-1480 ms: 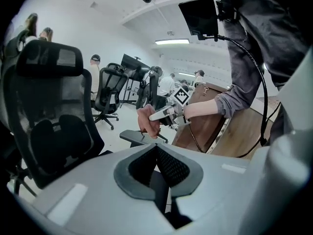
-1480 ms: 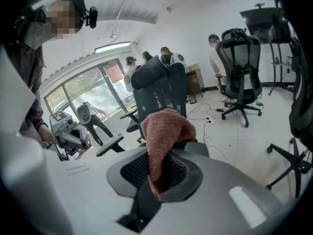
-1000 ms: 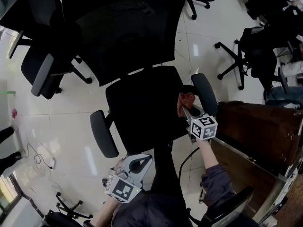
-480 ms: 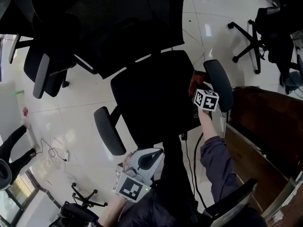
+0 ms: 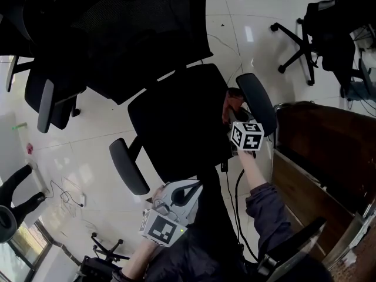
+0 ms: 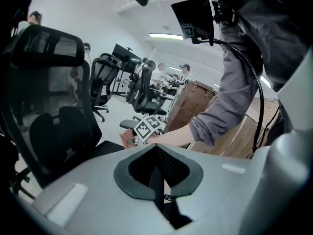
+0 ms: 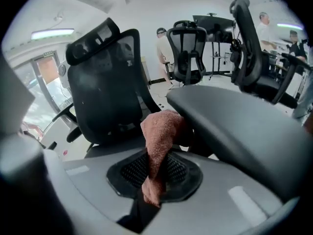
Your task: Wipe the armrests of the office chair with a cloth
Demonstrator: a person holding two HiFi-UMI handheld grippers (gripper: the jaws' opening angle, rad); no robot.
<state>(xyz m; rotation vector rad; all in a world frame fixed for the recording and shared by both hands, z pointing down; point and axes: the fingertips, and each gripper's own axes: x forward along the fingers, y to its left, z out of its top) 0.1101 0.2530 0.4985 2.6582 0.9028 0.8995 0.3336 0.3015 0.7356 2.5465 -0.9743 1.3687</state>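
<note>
The black office chair is standing before the person, its mesh back rising over a broad padded seat, with a brown wooden cabinet just beside its right flank. Its right armrest, a long rounded pad of smooth dark grey, is lying right against the working tool, while the left armrest is waiting across the seat. The left gripper is hanging low near the seat's front edge, jaws pressed together on nothing. The right gripper is pinching a nubbly terracotta cloth, which is bunching against the pad's inner edge. To my eye the wipe is only beginning. It would go better with the cloth spread flat on top and drawn along the pad's whole length, pressing lightly and steering clear of the cabinet.
</note>
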